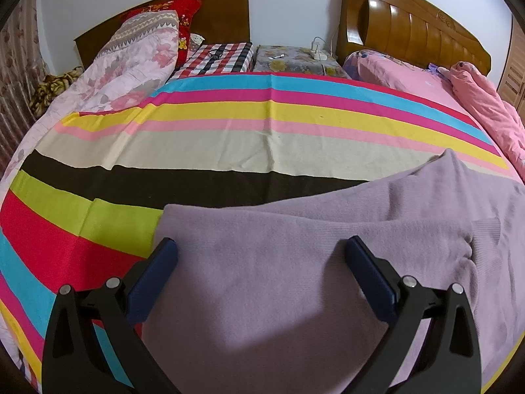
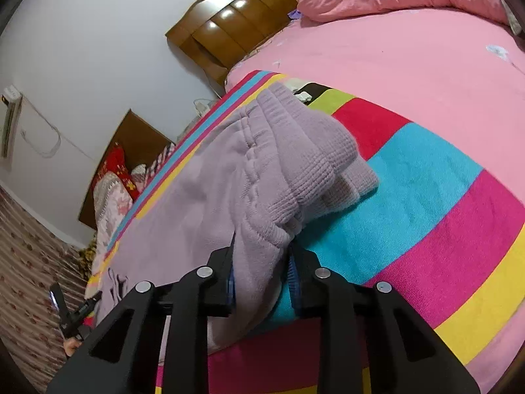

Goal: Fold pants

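Lilac knit pants [image 1: 295, 262] are lying on the striped blanket [image 1: 229, 124] across the bed, ribbed cuffs [image 2: 315, 161] stacked at the far end in the right wrist view. Right gripper [image 2: 261, 264] is pinching a bunched fold of the fabric, jaws nearly closed on it. Left gripper [image 1: 262, 256] is hanging over the cloth, jaws spread wide, holding nothing. Fabric is looking soft, light, floppy, probably stretchy, so it's sagging wherever unsupported; likely best grabbing at thick hems or folded edges, 1 per gripper

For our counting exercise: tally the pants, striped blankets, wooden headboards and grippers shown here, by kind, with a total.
Lilac pants: 1
Striped blanket: 1
Wooden headboards: 2
Grippers, left gripper and right gripper: 2
Total: 6
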`<action>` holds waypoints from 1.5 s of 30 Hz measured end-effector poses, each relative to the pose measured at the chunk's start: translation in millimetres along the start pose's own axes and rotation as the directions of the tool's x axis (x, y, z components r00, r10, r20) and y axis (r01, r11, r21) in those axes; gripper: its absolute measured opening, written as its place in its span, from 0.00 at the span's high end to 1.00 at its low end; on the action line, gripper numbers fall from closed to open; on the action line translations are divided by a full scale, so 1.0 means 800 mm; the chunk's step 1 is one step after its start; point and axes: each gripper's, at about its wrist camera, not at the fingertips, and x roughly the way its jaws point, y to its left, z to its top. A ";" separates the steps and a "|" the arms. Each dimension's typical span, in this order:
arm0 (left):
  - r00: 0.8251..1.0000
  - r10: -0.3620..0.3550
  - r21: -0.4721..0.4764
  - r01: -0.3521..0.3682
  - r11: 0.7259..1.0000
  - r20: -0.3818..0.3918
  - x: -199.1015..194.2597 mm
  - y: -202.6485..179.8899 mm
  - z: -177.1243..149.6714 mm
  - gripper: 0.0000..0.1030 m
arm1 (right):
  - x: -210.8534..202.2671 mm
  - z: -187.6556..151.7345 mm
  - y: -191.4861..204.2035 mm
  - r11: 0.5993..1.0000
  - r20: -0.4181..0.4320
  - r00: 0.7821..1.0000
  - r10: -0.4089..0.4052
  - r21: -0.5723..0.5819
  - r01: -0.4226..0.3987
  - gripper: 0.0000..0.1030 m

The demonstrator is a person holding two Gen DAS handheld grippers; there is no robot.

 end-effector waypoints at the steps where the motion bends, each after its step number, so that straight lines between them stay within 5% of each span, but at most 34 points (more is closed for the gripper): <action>1: 1.000 0.008 -0.005 -0.008 1.000 0.005 -0.002 -0.001 -0.001 0.01 | 0.000 0.000 -0.003 1.000 0.001 1.000 0.014 0.012 -0.014 0.77; 4: 0.995 0.061 -0.036 -0.059 0.998 0.073 -0.033 -0.010 -0.002 0.02 | 0.002 0.001 -0.003 1.000 -0.006 1.000 0.013 0.016 -0.013 0.77; 7: 0.987 -0.062 0.024 0.059 0.998 0.146 -0.076 -0.044 -0.007 0.02 | 0.002 0.003 -0.006 1.000 -0.007 1.000 0.018 0.019 -0.018 0.77; 11: 0.994 -0.095 0.276 0.078 0.958 0.048 -0.076 -0.135 -0.037 0.02 | 0.002 0.003 -0.006 0.999 -0.004 1.000 0.011 0.034 -0.011 0.77; 14: 0.993 -0.115 0.347 0.101 0.933 0.022 -0.064 -0.173 -0.063 0.01 | 0.002 0.002 -0.006 0.999 -0.003 1.000 0.008 0.050 -0.008 0.76; 17: 0.990 -0.132 0.309 0.108 0.945 0.057 -0.064 -0.173 -0.072 0.01 | 0.002 0.002 -0.008 0.998 -0.001 1.000 0.012 0.065 -0.012 0.76; 21: 0.964 -0.256 0.197 0.239 0.951 0.068 -0.084 -0.136 -0.069 0.02 | -0.003 0.002 -0.001 0.995 0.013 1.000 0.003 0.104 -0.004 0.79; 23: 0.930 -0.330 0.080 0.321 0.944 0.163 -0.112 -0.085 -0.069 0.02 | -0.017 0.006 0.042 0.999 0.076 0.996 -0.044 -0.007 0.045 0.80; 25: 0.922 -0.325 -0.016 0.335 0.942 0.212 -0.123 -0.042 -0.067 0.02 | -0.027 0.006 0.111 0.975 0.148 0.986 -0.083 -0.193 0.111 0.81; 27: 0.928 -0.274 -0.122 0.311 0.942 0.253 -0.134 0.006 -0.064 0.02 | -0.029 -0.010 0.208 0.896 0.213 0.974 -0.071 -0.415 0.156 0.81; 30: 0.934 -0.217 -0.214 0.282 0.935 0.282 -0.146 0.055 -0.066 0.02 | -0.009 -0.067 0.329 0.724 0.228 0.973 -0.024 -0.667 0.174 0.81; 34: 0.941 -0.166 -0.278 0.250 0.927 0.294 -0.162 0.099 -0.084 0.02 | 0.047 -0.220 0.449 0.372 0.149 0.988 0.026 -0.919 0.129 0.81; 36: 0.946 -0.164 -0.286 0.245 0.926 0.280 -0.166 0.106 -0.093 0.02 | 0.082 -0.307 0.465 0.180 0.077 0.997 0.001 -0.981 0.076 0.81; 37: 0.947 -0.175 -0.286 0.252 0.925 0.268 -0.166 0.111 -0.098 0.02 | 0.094 -0.333 0.463 0.117 0.058 0.998 -0.018 -0.991 0.060 0.81; 39: 0.947 -0.213 -0.287 0.279 0.916 0.240 -0.163 0.118 -0.109 0.02 | 0.119 -0.387 0.447 -0.042 0.119 0.992 -0.048 -0.992 0.117 0.80; 41: 0.937 -0.267 -0.292 0.326 0.899 0.223 -0.157 0.112 -0.116 0.02 | 0.118 -0.404 0.439 -0.124 0.199 0.980 0.009 -0.972 0.198 0.79; 43: 0.911 -0.348 -0.300 0.404 0.864 0.224 -0.151 0.107 -0.119 0.02 | 0.113 -0.405 0.437 -0.137 0.198 0.980 0.024 -0.970 0.200 0.77; 45: 0.866 -0.443 -0.311 0.498 0.809 0.232 -0.142 0.100 -0.115 0.02 | 0.103 -0.402 0.435 -0.138 0.152 0.987 0.042 -0.978 0.156 0.72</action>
